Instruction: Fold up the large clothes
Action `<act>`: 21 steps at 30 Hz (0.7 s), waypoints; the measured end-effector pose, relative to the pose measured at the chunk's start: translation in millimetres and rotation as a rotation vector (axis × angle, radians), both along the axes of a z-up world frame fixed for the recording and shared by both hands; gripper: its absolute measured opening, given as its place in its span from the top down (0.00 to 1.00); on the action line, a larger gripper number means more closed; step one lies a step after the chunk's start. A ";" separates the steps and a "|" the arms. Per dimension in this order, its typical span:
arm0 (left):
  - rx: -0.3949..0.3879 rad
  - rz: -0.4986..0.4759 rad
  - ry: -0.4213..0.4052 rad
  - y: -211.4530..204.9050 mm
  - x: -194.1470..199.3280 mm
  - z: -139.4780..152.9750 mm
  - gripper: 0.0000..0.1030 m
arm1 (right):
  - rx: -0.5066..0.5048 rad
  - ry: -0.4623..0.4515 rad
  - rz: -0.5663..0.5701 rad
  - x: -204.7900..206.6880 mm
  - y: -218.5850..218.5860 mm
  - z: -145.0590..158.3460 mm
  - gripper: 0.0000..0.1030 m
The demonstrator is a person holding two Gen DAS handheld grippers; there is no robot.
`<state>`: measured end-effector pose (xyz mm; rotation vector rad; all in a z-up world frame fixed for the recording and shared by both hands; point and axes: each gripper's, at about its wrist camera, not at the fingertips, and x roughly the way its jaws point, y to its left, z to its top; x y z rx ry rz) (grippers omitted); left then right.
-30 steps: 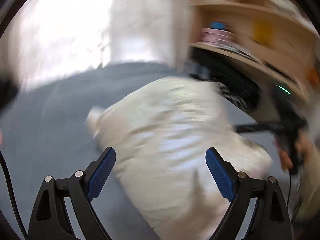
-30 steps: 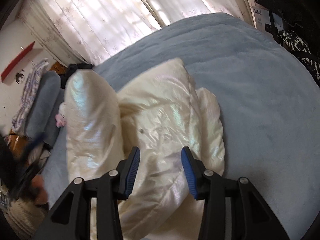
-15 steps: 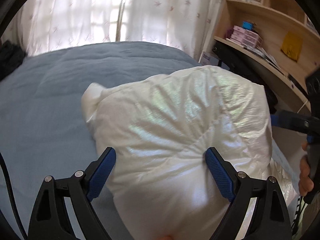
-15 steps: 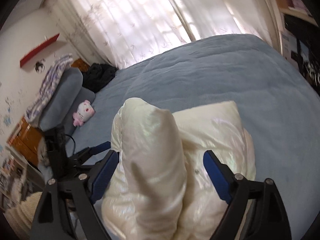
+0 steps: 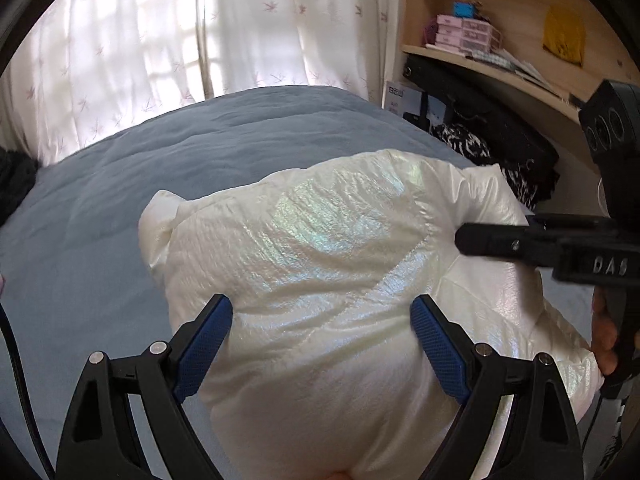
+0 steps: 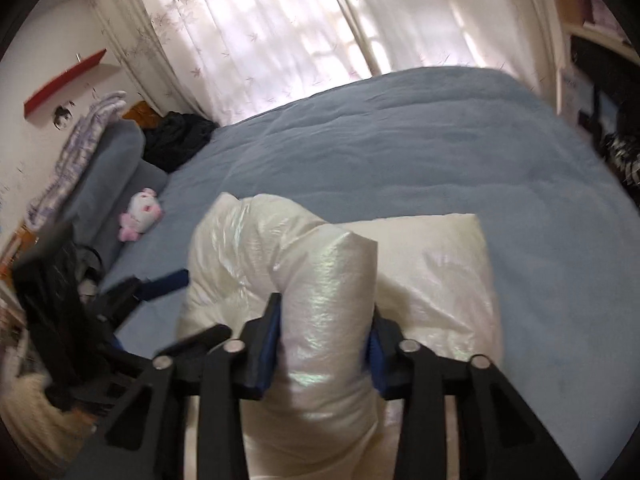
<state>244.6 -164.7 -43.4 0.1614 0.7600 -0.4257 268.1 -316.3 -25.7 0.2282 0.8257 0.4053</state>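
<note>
With the right hand-held gripper (image 6: 324,344) clenched on a puffy fold of the jacket (image 5: 340,280) on the bed (image 5: 100,220) and the left hand-held gripper (image 5: 322,344) released, the slick padding could slip free and spring open.

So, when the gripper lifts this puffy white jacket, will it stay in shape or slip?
The white puffy jacket probably compresses, then springs back: it bulges around the right gripper pinching one roll. Its glossy shell looks slippery. It seems light for its bulk, hardly denting the blue blanket.
</note>
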 end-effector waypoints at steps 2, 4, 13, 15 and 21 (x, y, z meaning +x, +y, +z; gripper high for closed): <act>0.032 -0.013 -0.007 -12.1 0.1 -3.5 0.12 | 0.037 0.020 -0.036 -2.0 -13.8 -12.1 0.69; 0.063 -0.029 -0.004 -26.4 2.2 -9.1 0.12 | 0.102 0.054 -0.072 -2.0 -30.4 -29.8 0.69; 0.115 -0.014 0.015 -48.6 10.7 -35.1 0.02 | 0.293 0.094 -0.150 -1.7 -55.3 -88.0 0.64; 0.122 -0.016 0.016 -47.5 14.3 -40.9 0.01 | 0.296 0.083 -0.152 -1.1 -54.0 -94.4 0.63; 0.102 -0.017 0.018 -42.5 20.4 -56.6 0.01 | 0.309 0.063 -0.160 1.7 -54.5 -109.6 0.63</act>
